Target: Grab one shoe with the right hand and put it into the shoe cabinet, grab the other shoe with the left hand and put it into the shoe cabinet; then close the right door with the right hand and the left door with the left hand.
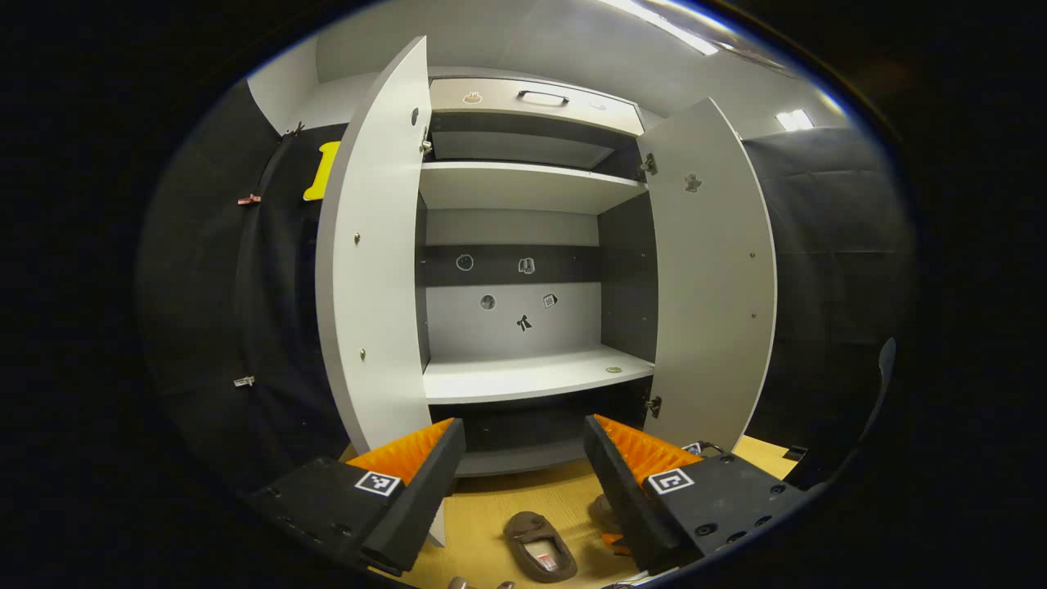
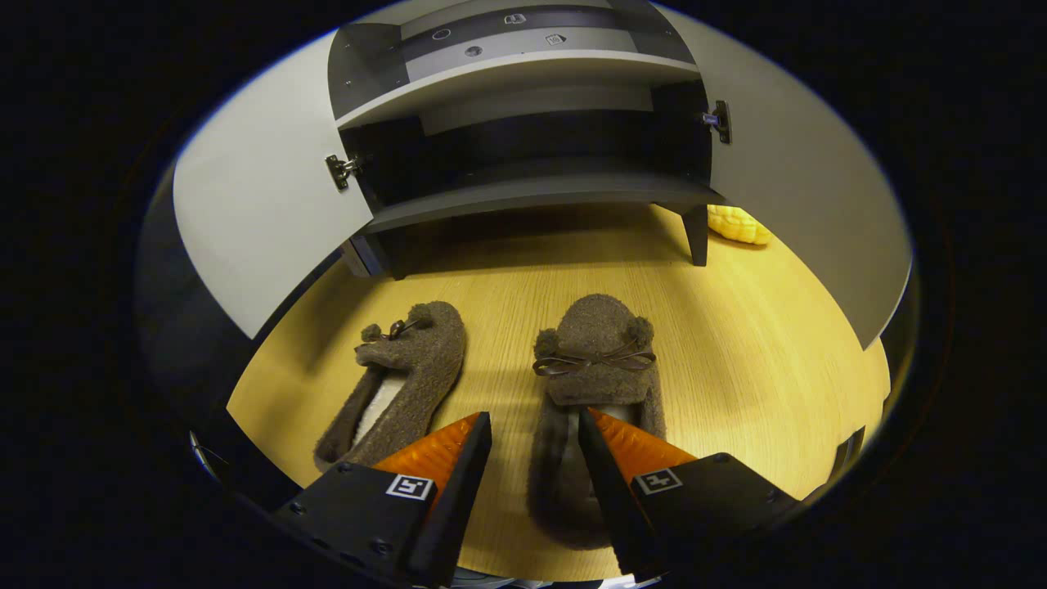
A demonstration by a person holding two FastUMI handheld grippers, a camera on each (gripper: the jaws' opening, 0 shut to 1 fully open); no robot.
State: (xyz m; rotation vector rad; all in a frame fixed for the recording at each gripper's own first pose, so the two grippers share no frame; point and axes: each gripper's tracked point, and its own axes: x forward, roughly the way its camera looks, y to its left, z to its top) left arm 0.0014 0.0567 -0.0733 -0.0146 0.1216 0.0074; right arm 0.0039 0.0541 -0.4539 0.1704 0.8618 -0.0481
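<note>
Two brown fuzzy slippers lie on the wooden floor in front of the open shoe cabinet (image 2: pixel 523 192). In the right gripper view the left slipper (image 2: pixel 409 376) lies tilted and the right slipper (image 2: pixel 597 352), with a bow, points at the cabinet. My right gripper (image 2: pixel 533 421) is open low over the right slipper's heel end, its left wall between the fingers, not pressed. In the left gripper view my left gripper (image 1: pixel 523 424) is open and empty, held high facing the cabinet's shelves (image 1: pixel 532 372). One slipper (image 1: pixel 540 546) lies below it.
Both cabinet doors stand open: the left door (image 1: pixel 372 245) and right door (image 1: pixel 720 270) flank the shelves. A drawer with a handle (image 1: pixel 540 98) tops the cabinet. A yellow corn-like object (image 2: pixel 736 225) lies on the floor behind the right door (image 2: pixel 810 213).
</note>
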